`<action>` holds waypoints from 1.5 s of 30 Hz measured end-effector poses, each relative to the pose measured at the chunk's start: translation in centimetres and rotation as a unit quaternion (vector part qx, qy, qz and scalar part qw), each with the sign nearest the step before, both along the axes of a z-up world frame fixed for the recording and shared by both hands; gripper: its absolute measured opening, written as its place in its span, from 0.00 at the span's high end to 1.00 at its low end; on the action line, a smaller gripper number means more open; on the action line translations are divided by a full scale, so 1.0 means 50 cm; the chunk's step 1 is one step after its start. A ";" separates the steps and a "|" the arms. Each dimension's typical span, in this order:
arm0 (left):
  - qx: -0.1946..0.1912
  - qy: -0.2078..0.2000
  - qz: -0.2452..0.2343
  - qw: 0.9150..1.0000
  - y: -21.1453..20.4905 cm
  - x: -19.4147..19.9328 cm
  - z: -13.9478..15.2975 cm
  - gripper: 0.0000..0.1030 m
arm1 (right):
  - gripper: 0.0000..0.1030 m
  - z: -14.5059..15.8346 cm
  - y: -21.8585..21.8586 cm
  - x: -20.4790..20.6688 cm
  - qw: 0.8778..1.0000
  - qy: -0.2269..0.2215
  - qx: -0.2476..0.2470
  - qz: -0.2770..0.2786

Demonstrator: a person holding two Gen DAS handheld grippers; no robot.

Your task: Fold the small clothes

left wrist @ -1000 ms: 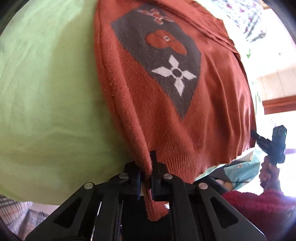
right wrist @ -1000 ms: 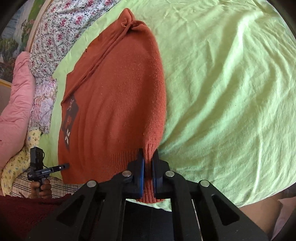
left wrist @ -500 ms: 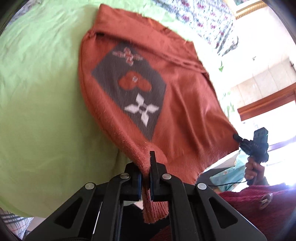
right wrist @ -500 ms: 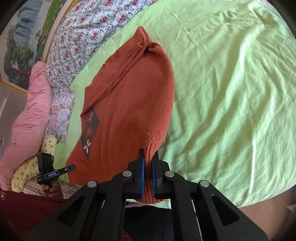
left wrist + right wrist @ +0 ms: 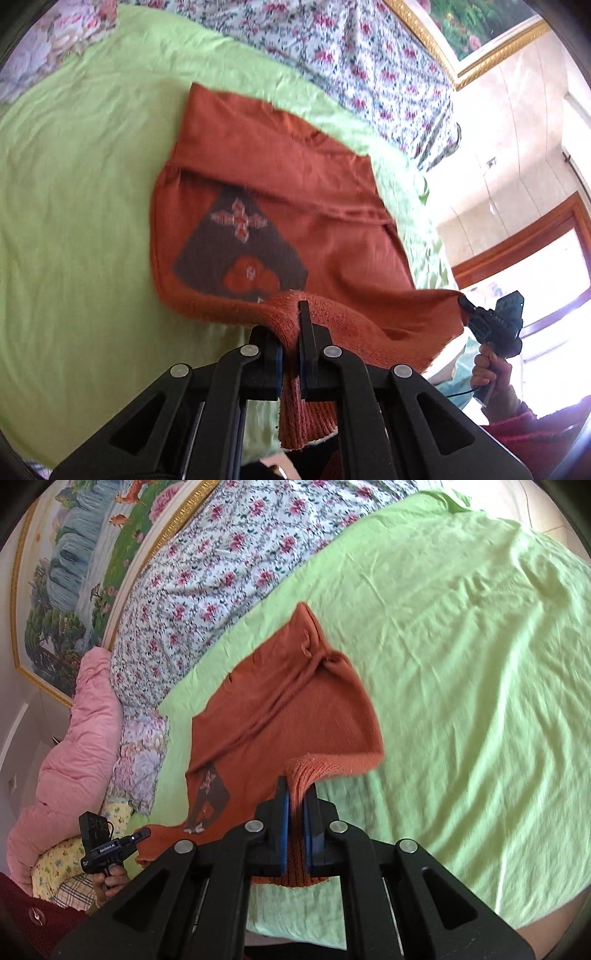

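Observation:
A rust-orange knit sweater with a dark grey diamond patch lies on a light green bedsheet. My left gripper is shut on one corner of its ribbed hem. My right gripper is shut on the other hem corner. Both hold the hem lifted above the sheet and over the sweater's body, while the collar end rests on the bed. The right gripper shows in the left wrist view, and the left gripper in the right wrist view.
A floral quilt lies along the far side of the bed, with a pink duvet and pillows beside it. A framed painting hangs behind. A window with a wooden frame is at the right of the left wrist view.
Both grippers have lifted the hem and carried it toward the collar end. The lower part of the sweater now arches over its body, covering the lower part of the grey patch.

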State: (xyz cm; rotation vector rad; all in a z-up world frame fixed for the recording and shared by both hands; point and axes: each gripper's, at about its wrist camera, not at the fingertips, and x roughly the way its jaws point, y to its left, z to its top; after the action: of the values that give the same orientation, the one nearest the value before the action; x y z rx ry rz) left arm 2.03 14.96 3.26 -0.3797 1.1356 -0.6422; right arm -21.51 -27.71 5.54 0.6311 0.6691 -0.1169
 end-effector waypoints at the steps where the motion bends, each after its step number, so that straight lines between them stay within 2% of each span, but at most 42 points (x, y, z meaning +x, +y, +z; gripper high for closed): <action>1: -0.004 -0.006 0.007 1.000 -0.001 0.016 0.006 0.97 | 0.93 0.008 -0.004 0.014 1.000 -0.004 -0.003 0.000; 10: -0.013 -0.030 0.062 0.998 0.000 0.148 0.022 0.97 | 0.93 0.071 -0.049 0.192 0.999 -0.032 -0.026 0.023; 17: -0.008 -0.038 0.102 0.994 -0.013 0.283 0.016 0.97 | 0.93 0.091 -0.088 0.364 0.998 -0.021 -0.049 0.042; 27: 0.009 -0.018 0.128 0.992 -0.050 0.483 -0.047 0.97 | 0.93 0.056 -0.156 0.586 0.996 0.024 -0.069 0.047; 33: 0.026 0.003 0.134 0.991 -0.075 0.581 -0.105 0.97 | 0.93 0.016 -0.201 0.671 0.995 0.056 -0.065 0.044; 39: 0.038 0.056 0.152 0.986 -0.084 0.640 -0.194 0.95 | 0.89 -0.045 -0.242 0.720 0.994 0.100 -0.044 0.022; 41: 0.026 0.063 0.154 0.986 -0.080 0.639 -0.194 0.86 | 0.87 -0.049 -0.253 0.721 0.994 0.102 -0.029 0.018; 43: 0.032 0.055 0.149 0.987 -0.079 0.624 -0.175 0.69 | 0.80 -0.037 -0.260 0.709 0.995 0.094 -0.017 0.015; 45: 0.035 0.038 0.131 0.990 -0.087 0.590 -0.139 0.68 | 0.68 -0.012 -0.260 0.685 0.996 0.080 -0.029 0.001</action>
State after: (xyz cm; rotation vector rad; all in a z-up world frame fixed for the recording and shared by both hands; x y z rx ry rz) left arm 31.55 10.62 -3.70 -0.4877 1.1529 -0.3594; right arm 12.76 -40.73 4.95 0.5688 0.8184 -0.1858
